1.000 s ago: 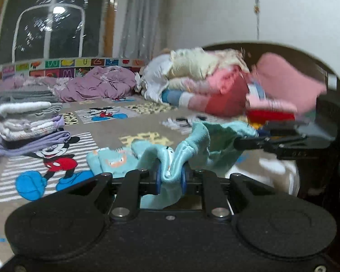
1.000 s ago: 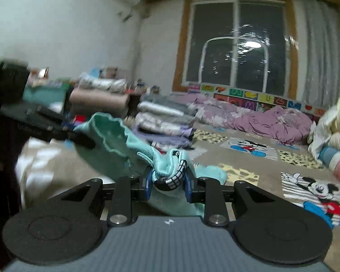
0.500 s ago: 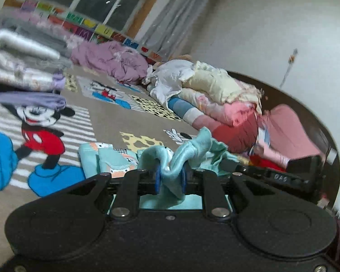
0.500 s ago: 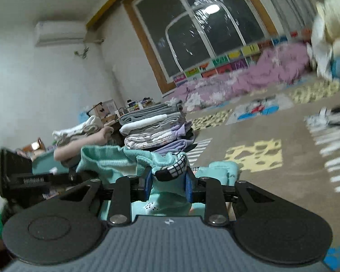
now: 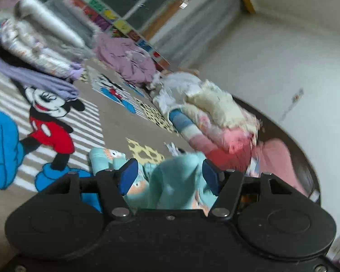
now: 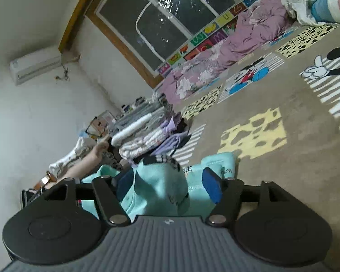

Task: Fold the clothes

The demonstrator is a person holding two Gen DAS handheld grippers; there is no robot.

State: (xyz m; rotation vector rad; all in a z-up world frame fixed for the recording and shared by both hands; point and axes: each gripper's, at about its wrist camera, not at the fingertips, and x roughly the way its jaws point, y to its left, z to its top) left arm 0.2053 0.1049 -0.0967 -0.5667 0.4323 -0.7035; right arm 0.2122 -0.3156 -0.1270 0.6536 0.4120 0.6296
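A small teal child's garment (image 5: 172,185) with orange prints lies bunched on the cartoon rug, right in front of both grippers. My left gripper (image 5: 170,178) is open, its blue pads (image 5: 128,175) spread on either side of a raised fold of the cloth. In the right wrist view the same teal garment (image 6: 161,190) rises between the fingers, with a black-and-white checked trim on top. My right gripper (image 6: 167,185) is open too, pads (image 6: 212,187) apart from the cloth.
A stack of folded clothes (image 6: 145,133) stands on the rug to the left, also in the left wrist view (image 5: 40,52). A heap of unfolded clothes (image 5: 206,113) lies far right. A purple blanket (image 6: 226,65) lies under the window. A person's arm (image 6: 88,161) rests at left.
Both grippers were shut on the teal garment and have opened, letting it drop onto the rug. Both cameras have tilted and moved down toward the rug.
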